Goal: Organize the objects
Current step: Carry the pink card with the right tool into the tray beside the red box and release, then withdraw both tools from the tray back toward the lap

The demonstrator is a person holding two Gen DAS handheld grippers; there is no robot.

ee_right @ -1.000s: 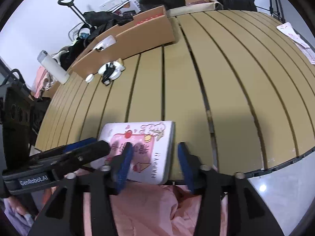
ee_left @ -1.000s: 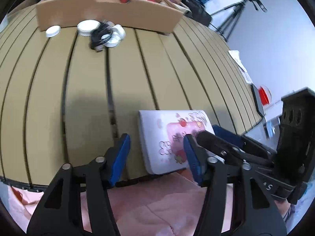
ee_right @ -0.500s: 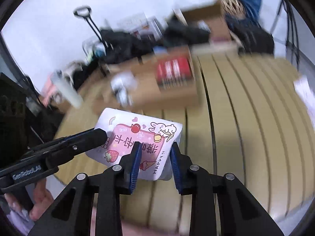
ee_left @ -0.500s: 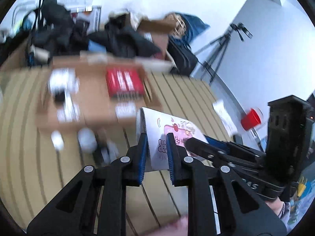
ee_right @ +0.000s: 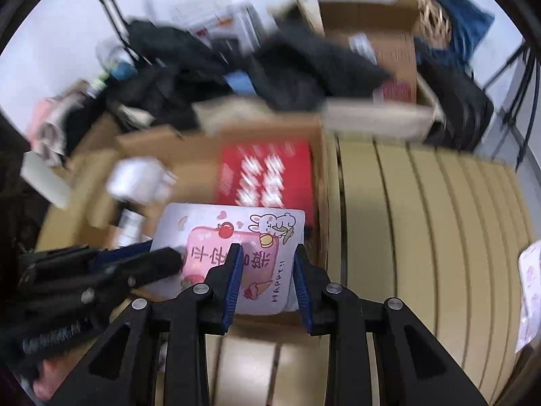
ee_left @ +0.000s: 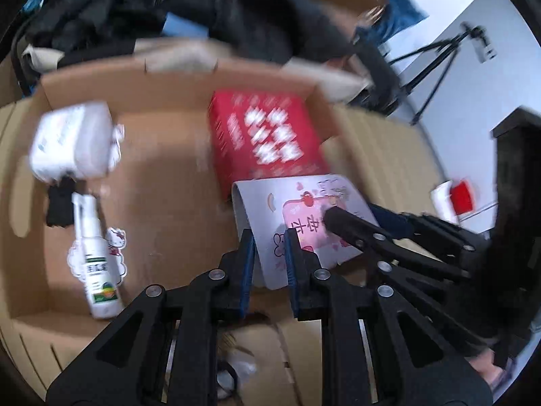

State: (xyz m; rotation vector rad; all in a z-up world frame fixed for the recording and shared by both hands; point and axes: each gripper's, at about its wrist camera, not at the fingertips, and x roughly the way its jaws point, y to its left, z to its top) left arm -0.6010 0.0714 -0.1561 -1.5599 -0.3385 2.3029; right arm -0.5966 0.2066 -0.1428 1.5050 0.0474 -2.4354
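Observation:
A white and pink cartoon box (ee_left: 304,216) is held in the air by both grippers, over the open cardboard box (ee_left: 169,176). My left gripper (ee_left: 268,264) is shut on its left edge. My right gripper (ee_right: 267,280) is shut on its right end, and the pink box (ee_right: 236,237) fills the middle of the right wrist view. Each gripper shows in the other's view, as my right gripper (ee_left: 389,237) and my left gripper (ee_right: 111,270). The frames are blurred by motion.
In the cardboard box lie a red packet (ee_left: 267,142), a white packet (ee_left: 74,142), a white spray bottle (ee_left: 98,264) and a cartoon sticker (ee_left: 116,237). Dark bags (ee_right: 209,67) are piled behind. The slatted table (ee_right: 422,237) extends right. A red cup (ee_left: 456,196) stands far right.
Both grippers shut on the pink box at the table's front edge, lifted it, and carried it forward over the cardboard box.

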